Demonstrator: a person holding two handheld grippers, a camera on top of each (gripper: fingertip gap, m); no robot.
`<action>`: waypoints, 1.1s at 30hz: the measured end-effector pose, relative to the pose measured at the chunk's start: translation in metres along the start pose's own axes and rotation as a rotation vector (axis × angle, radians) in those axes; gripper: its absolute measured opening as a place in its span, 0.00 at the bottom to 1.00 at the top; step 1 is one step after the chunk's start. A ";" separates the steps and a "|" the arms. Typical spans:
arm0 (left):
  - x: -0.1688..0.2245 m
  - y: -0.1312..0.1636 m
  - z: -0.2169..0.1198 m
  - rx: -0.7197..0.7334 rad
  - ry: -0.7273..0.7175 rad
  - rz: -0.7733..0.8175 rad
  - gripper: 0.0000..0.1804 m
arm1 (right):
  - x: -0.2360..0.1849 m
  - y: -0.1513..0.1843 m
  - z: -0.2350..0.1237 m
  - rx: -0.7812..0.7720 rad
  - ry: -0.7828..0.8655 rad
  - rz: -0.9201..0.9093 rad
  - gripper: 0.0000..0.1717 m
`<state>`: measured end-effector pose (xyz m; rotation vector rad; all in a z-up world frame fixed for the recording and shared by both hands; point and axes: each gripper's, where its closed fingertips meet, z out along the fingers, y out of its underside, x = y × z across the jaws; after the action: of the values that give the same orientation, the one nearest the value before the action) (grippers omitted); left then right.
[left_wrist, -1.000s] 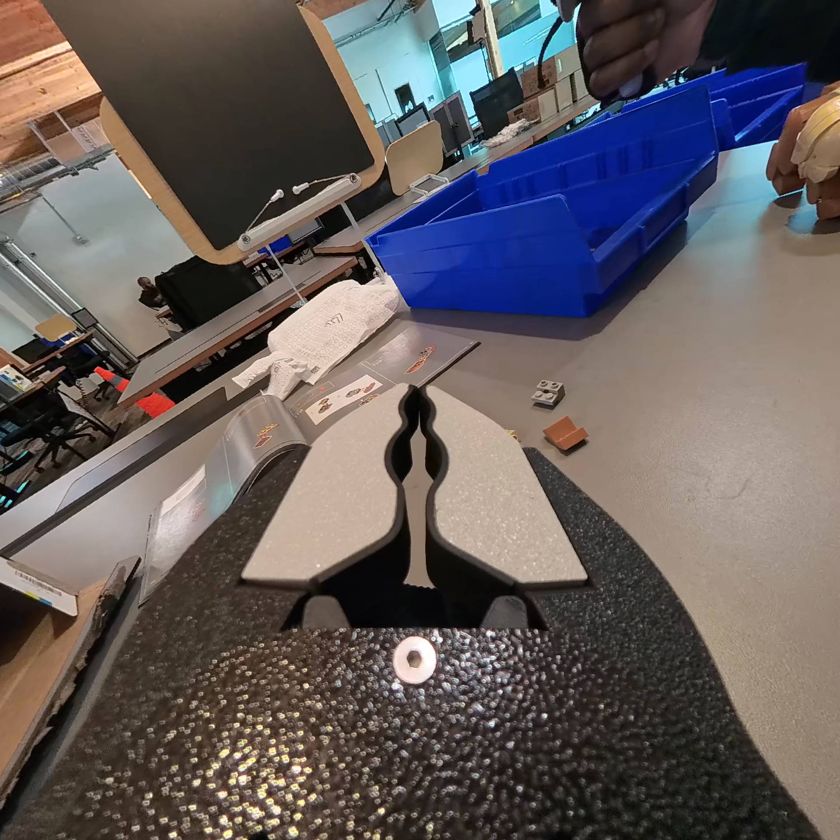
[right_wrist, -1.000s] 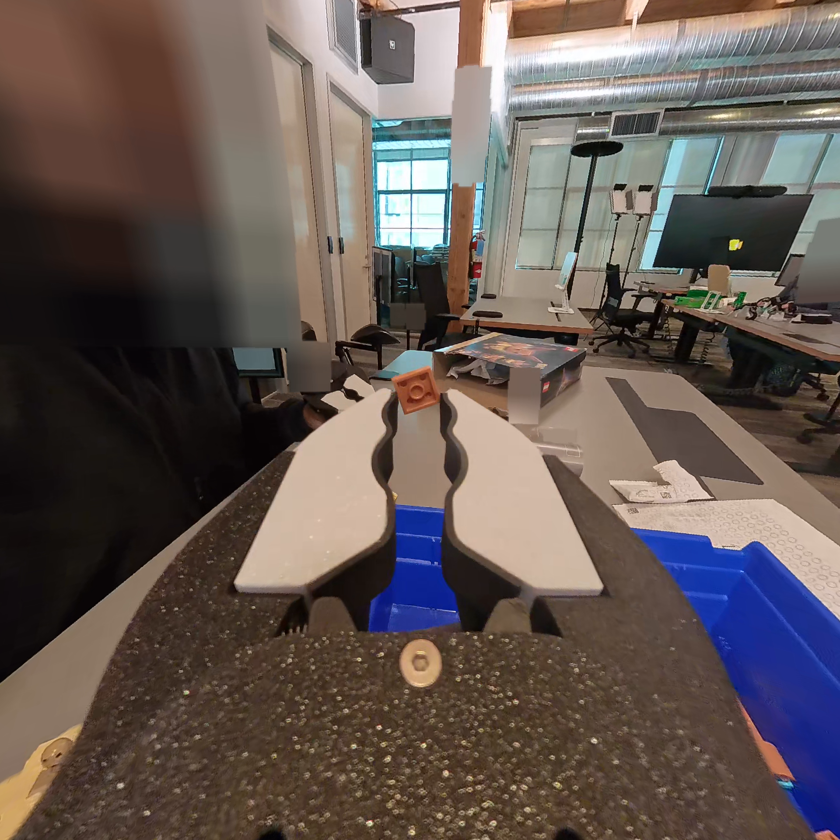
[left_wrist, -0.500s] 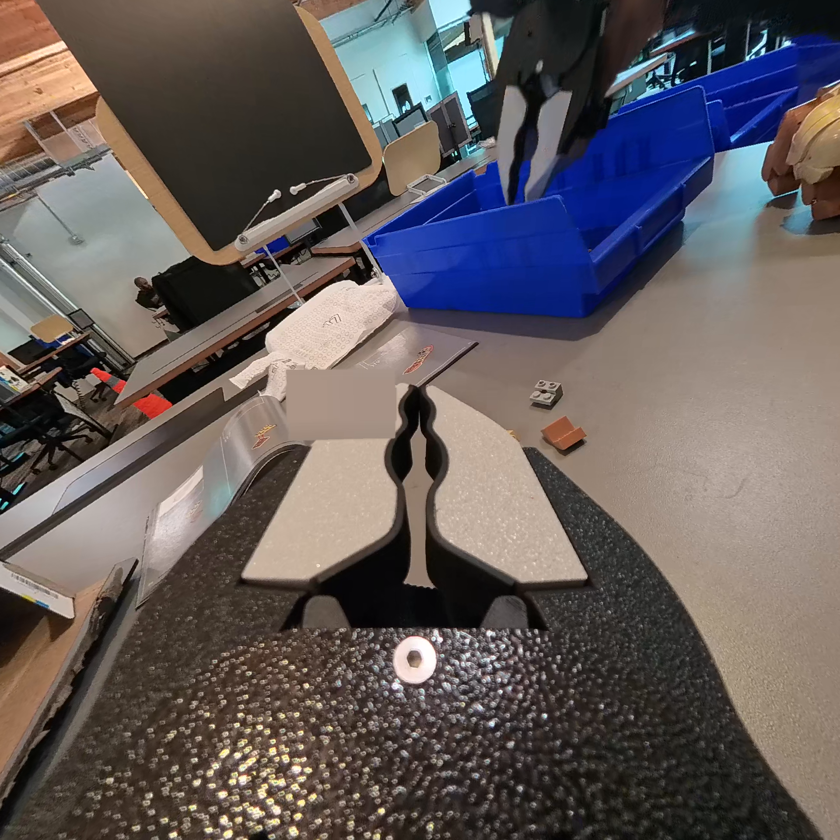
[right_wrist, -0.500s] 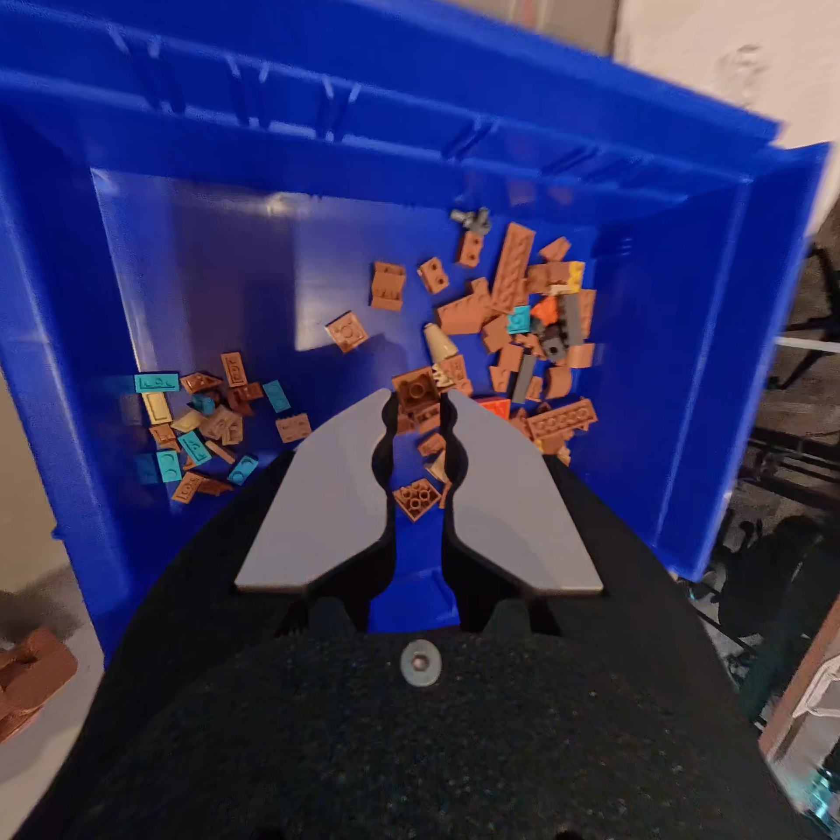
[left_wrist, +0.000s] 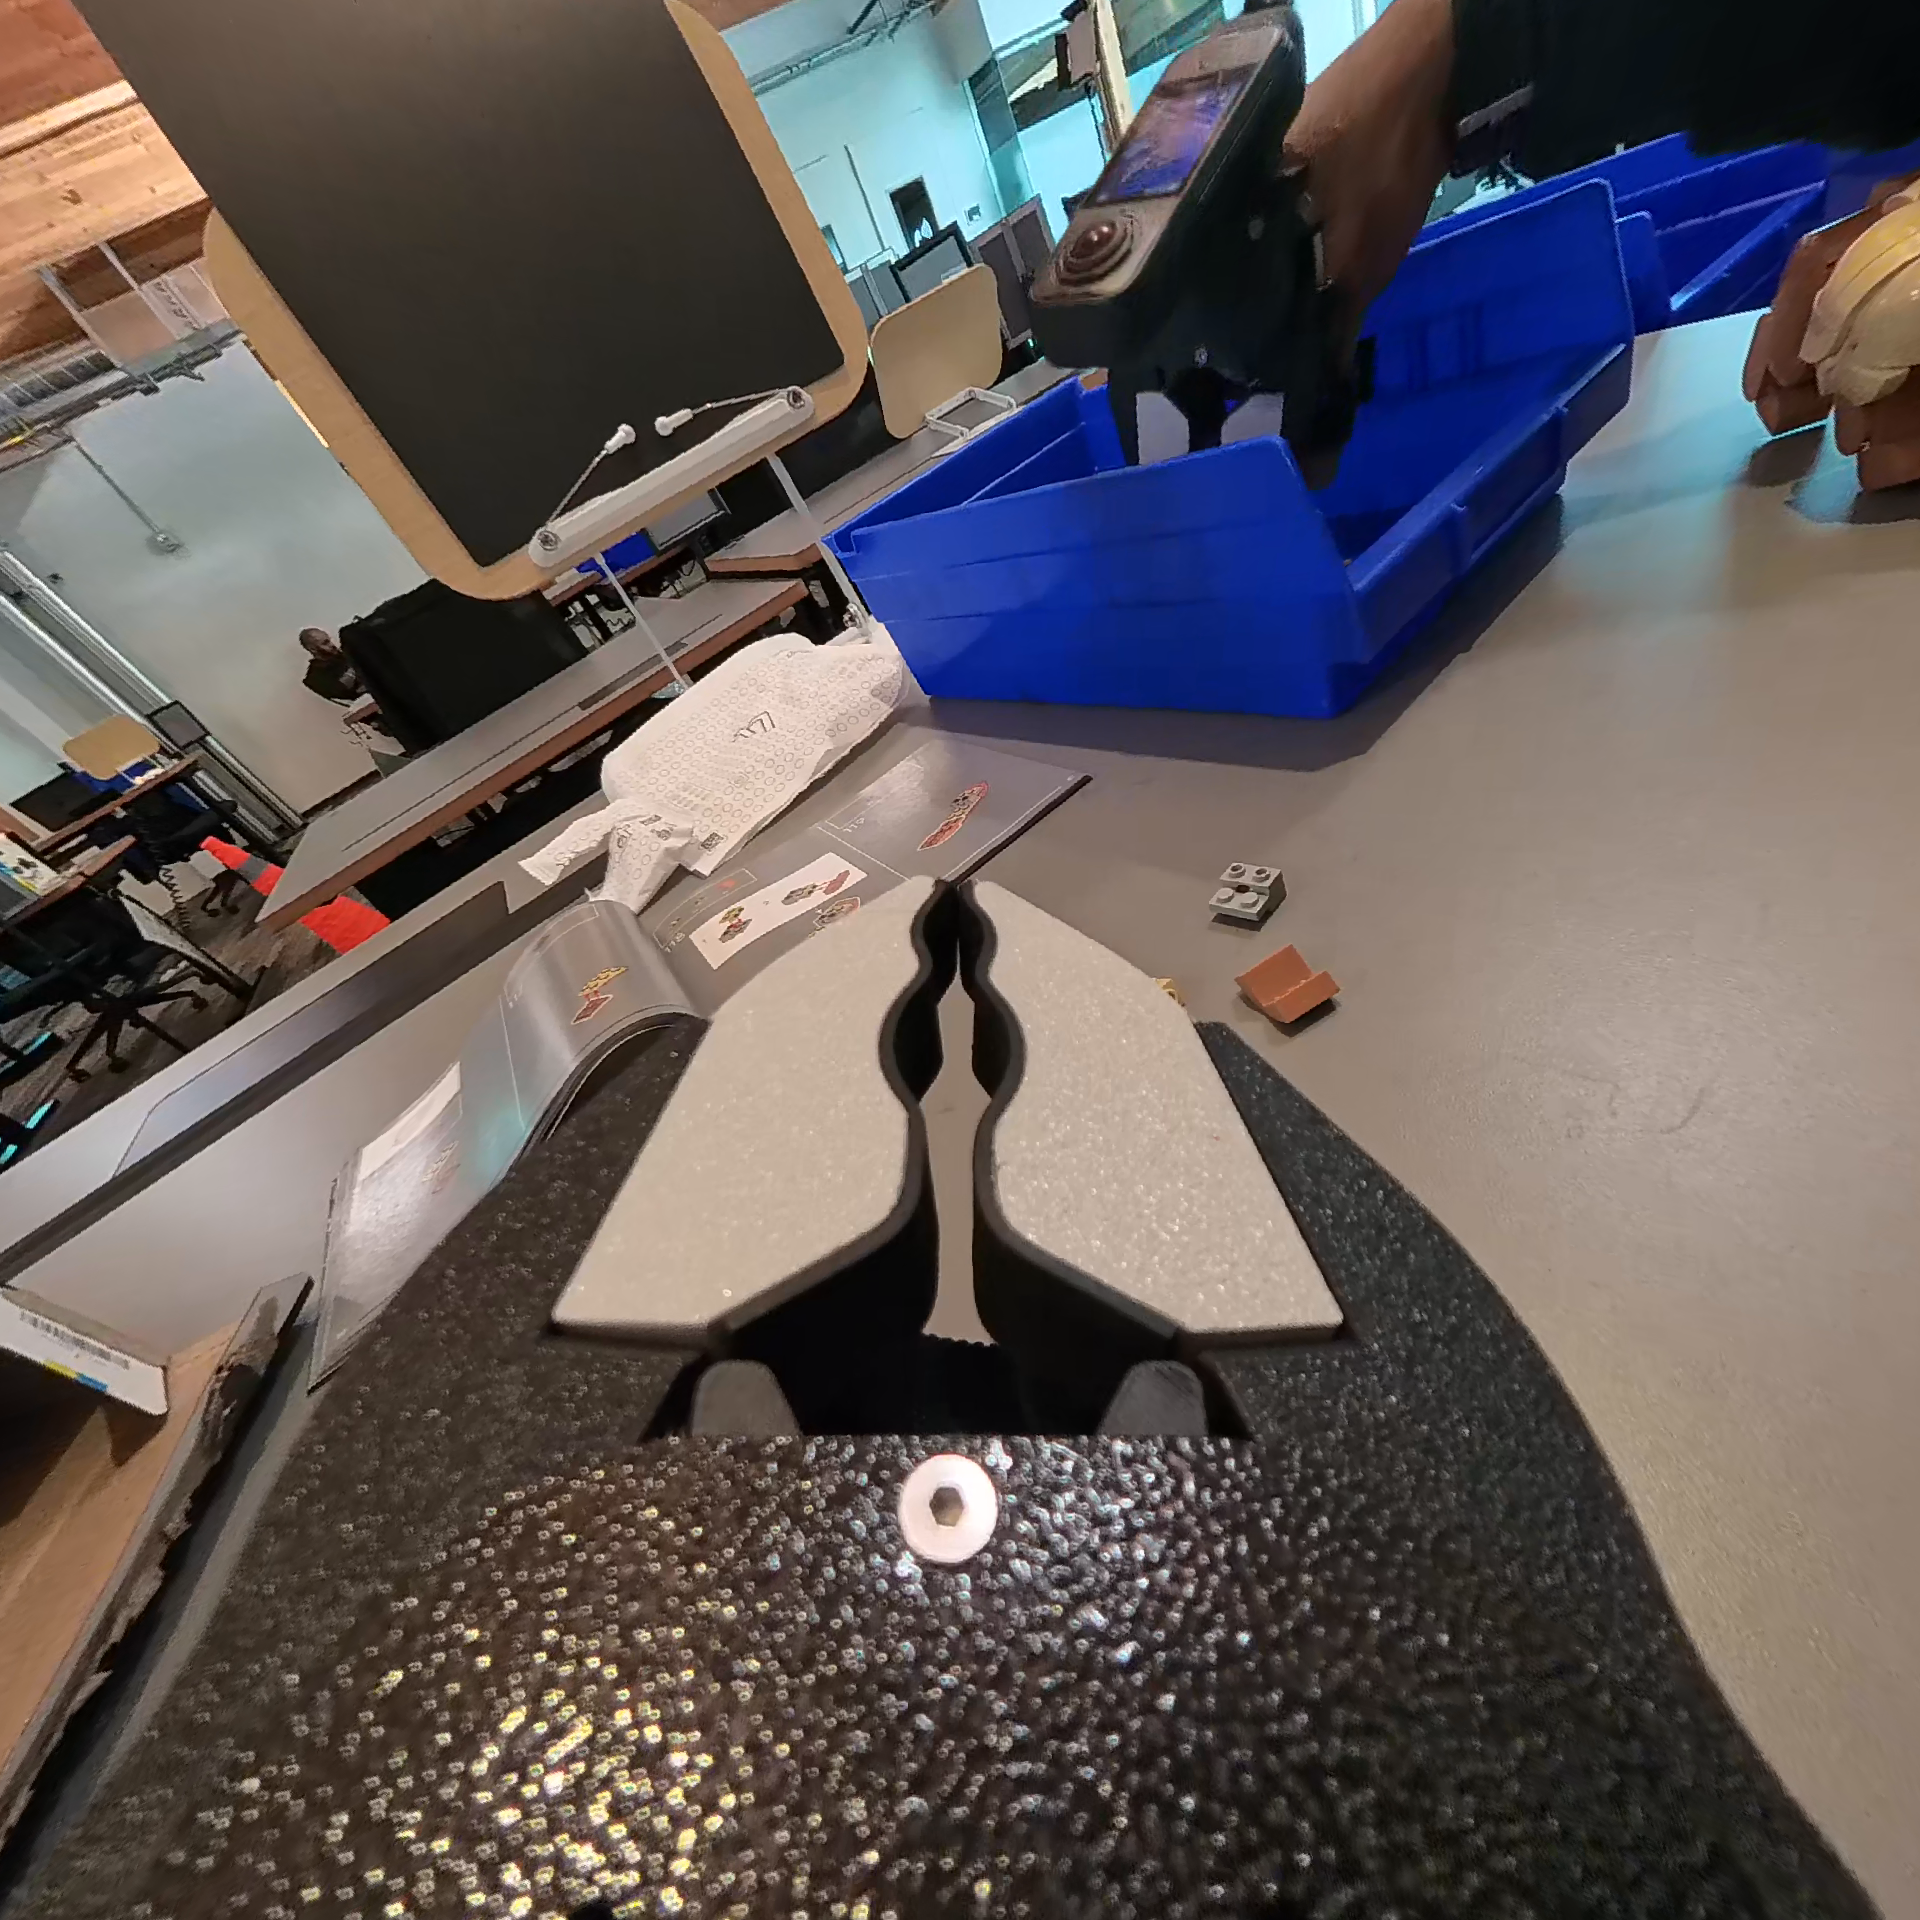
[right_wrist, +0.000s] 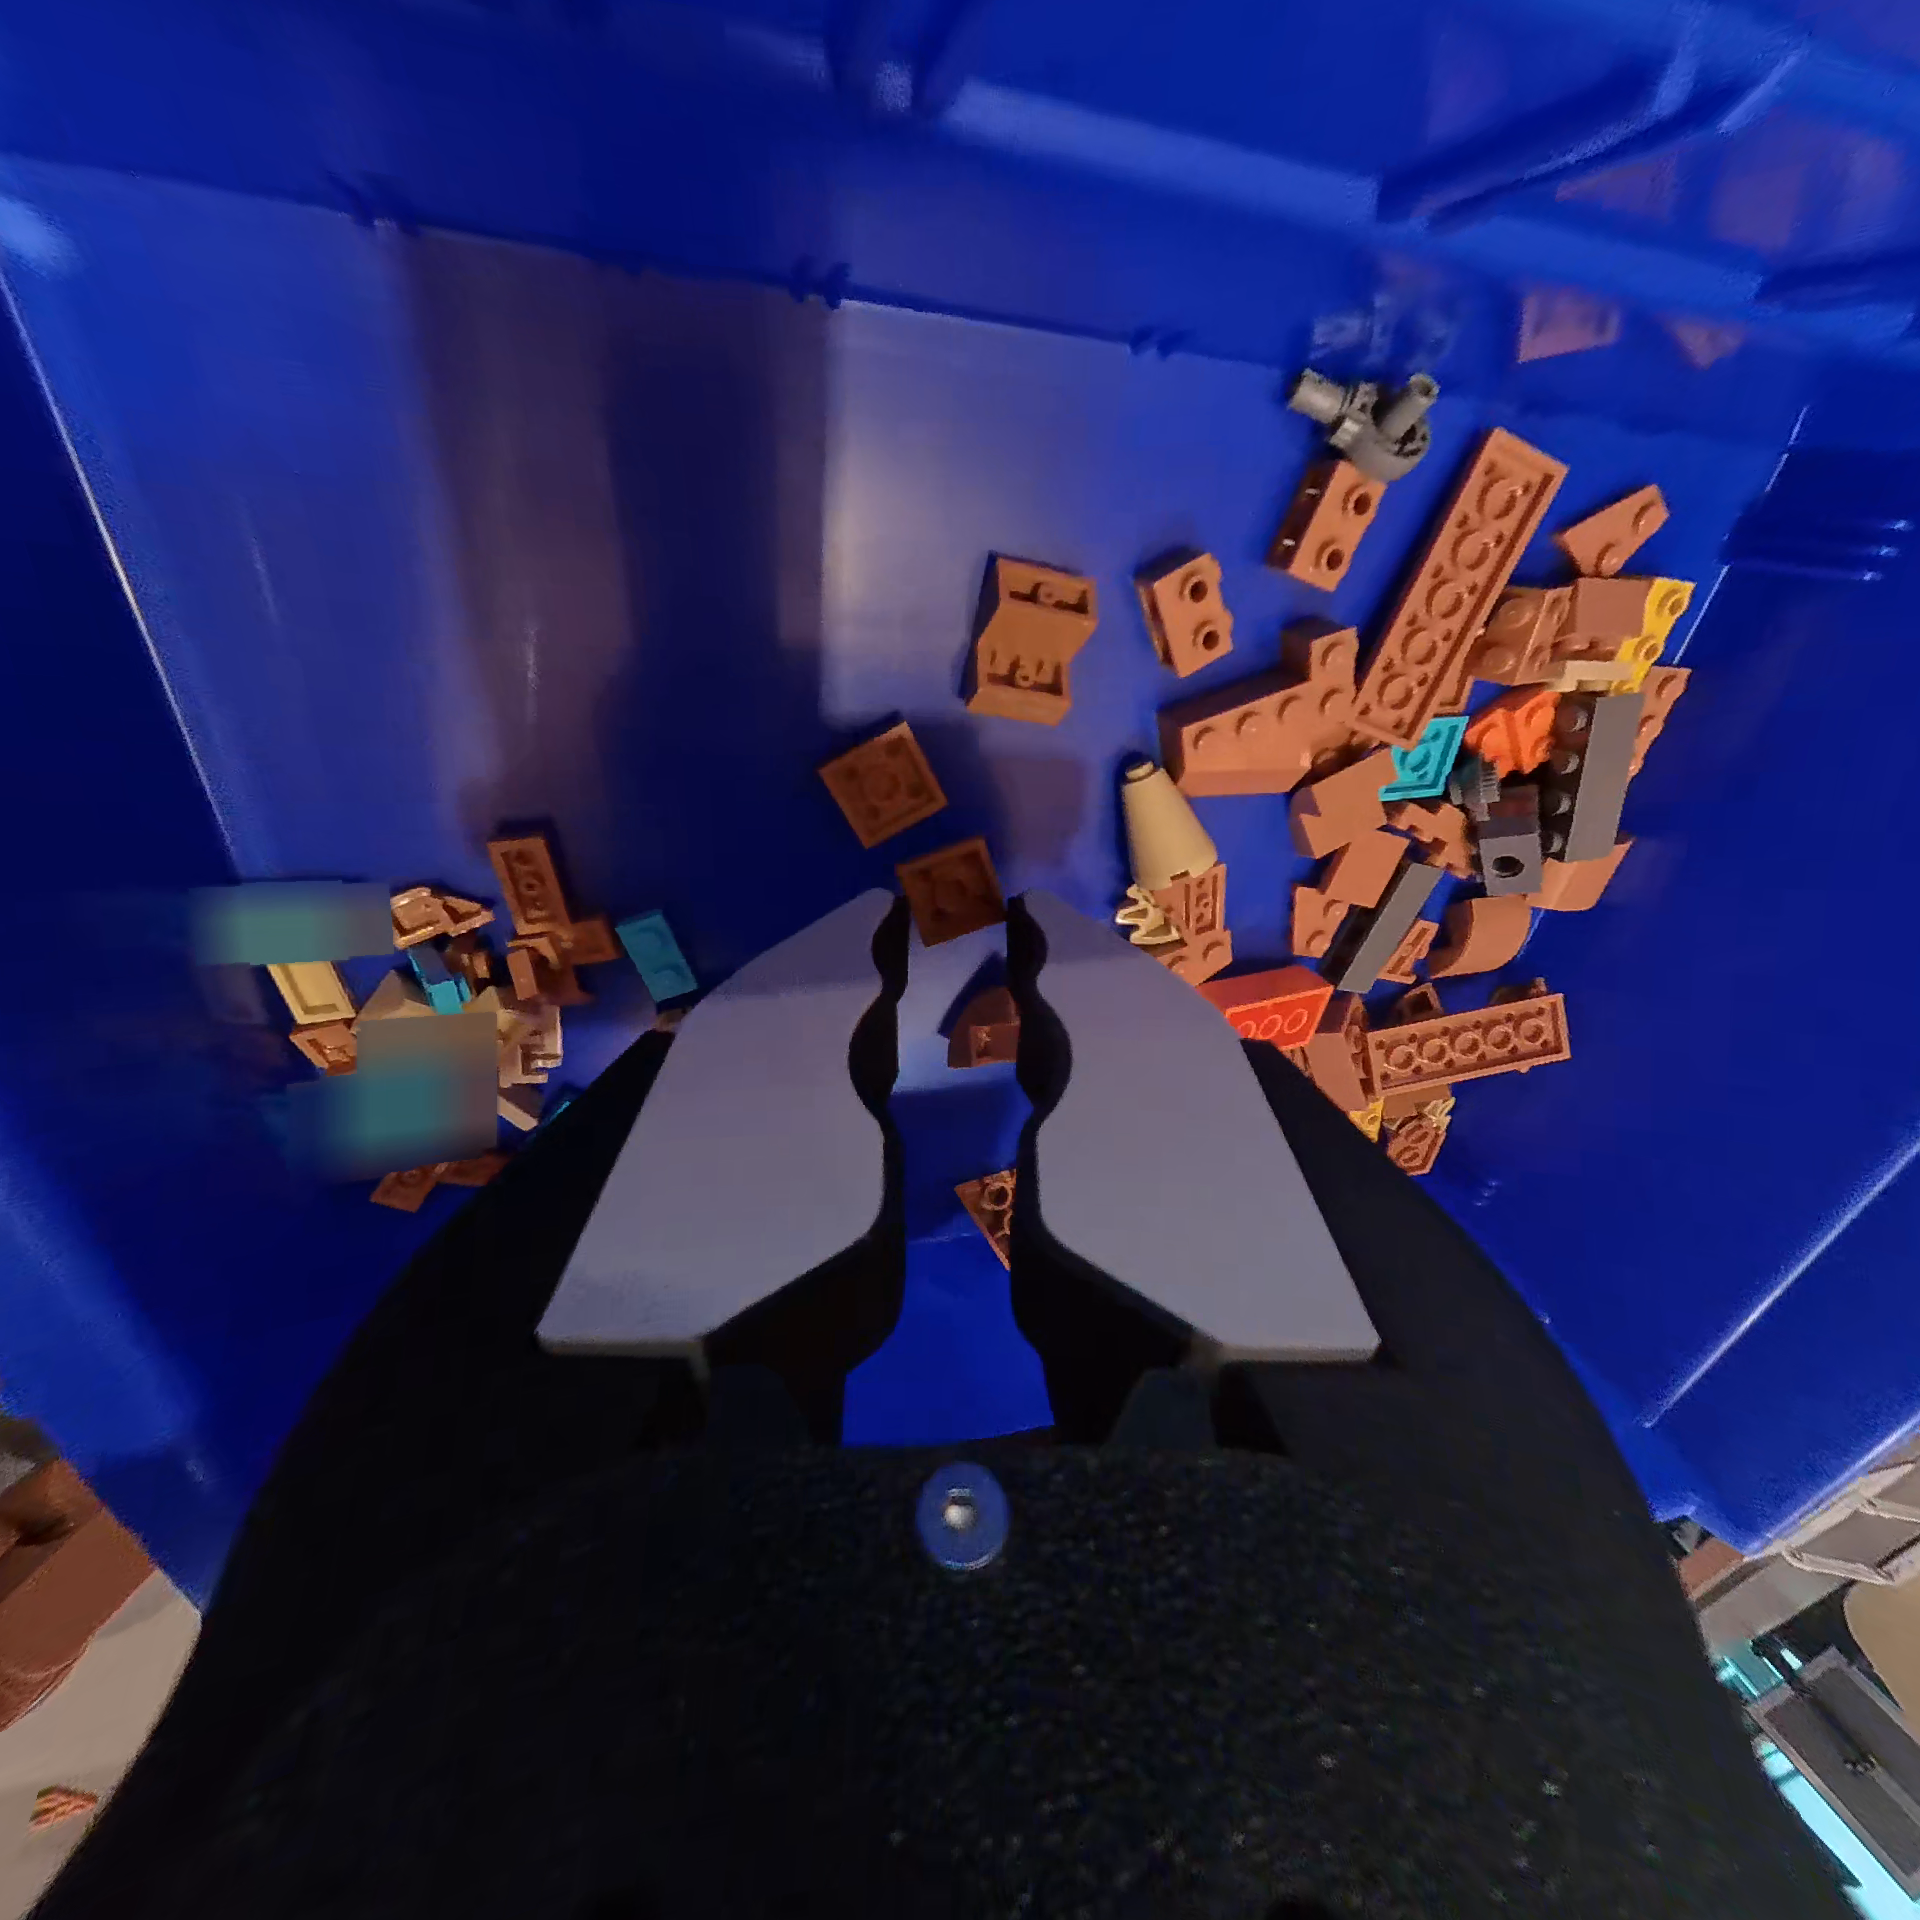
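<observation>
Brown square plate (right_wrist: 951, 891) pinched in right claw (right_wrist: 954, 914).

Glossy blue plastic bin (right_wrist: 520, 520), matt plastic bricks (right_wrist: 1455, 603), smooth grey tabletop (left_wrist: 1558, 1039), crumpled paper bag (left_wrist: 727, 748), glossy booklet (left_wrist: 582, 997)

Free room vs clutter, table + bin

Table (left_wrist: 1558, 1039) ahead-right of left gripper (left_wrist: 956, 896) mostly bare; only a grey brick (left_wrist: 1247, 891) & brown piece (left_wrist: 1286, 985) just right of its tips; booklet (left_wrist: 831, 883) & white bag (left_wrist: 748, 748) block the left; bin (left_wrist: 1143, 603) wall closes the far side, right gripper (left_wrist: 1174, 436) dipped into it. Inside bin (right_wrist: 520, 468): far-left floor clear; brick heap (right_wrist: 1455, 779) crowds right, smaller pile (right_wrist: 468, 977) left; narrow lane between them, w/ a brown plate (right_wrist: 951, 890) clamped in the right gripper (right_wrist: 954, 914) & loose plates (right_wrist: 883, 781) just beyond.
</observation>
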<state>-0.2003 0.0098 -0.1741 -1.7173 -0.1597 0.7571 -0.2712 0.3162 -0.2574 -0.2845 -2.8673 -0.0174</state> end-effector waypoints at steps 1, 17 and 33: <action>0.000 0.000 0.000 -0.001 0.000 0.001 0.00 | 0.000 0.000 0.001 -0.002 0.003 -0.001 0.10; 0.000 0.001 0.001 -0.008 -0.003 0.004 0.00 | 0.005 0.005 -0.021 0.076 0.093 0.077 0.14; -0.002 0.002 0.003 -0.014 -0.005 0.000 0.00 | -0.051 -0.058 -0.176 0.521 0.437 0.358 0.00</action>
<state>-0.2037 0.0107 -0.1757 -1.7283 -0.1690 0.7619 -0.1890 0.2431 -0.1002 -0.5914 -2.2500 0.6374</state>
